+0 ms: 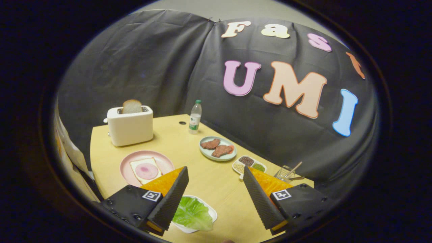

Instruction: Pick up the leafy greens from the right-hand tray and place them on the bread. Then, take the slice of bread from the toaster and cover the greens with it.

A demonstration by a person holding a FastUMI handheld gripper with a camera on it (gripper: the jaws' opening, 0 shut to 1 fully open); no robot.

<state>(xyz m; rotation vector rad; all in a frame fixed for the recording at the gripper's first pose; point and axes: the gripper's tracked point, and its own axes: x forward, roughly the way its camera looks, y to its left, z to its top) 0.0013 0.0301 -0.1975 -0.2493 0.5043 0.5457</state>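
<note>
- The gripper hangs above the pale wooden table, its two ridged fingers spread wide with nothing between them.
- The crinkled green lettuce leaf lies in a small white tray between the fingers, close by the left one.
- It looks light, thin and floppy; pinching a raised fold near its middle seems safest.
- Beyond the left finger, a square bread slice topped with a pink round lies flat on a pink plate.
- A stiffer-looking bread slice stands upright in the cream toaster; its exposed top edge should suit a grasp.
</note>
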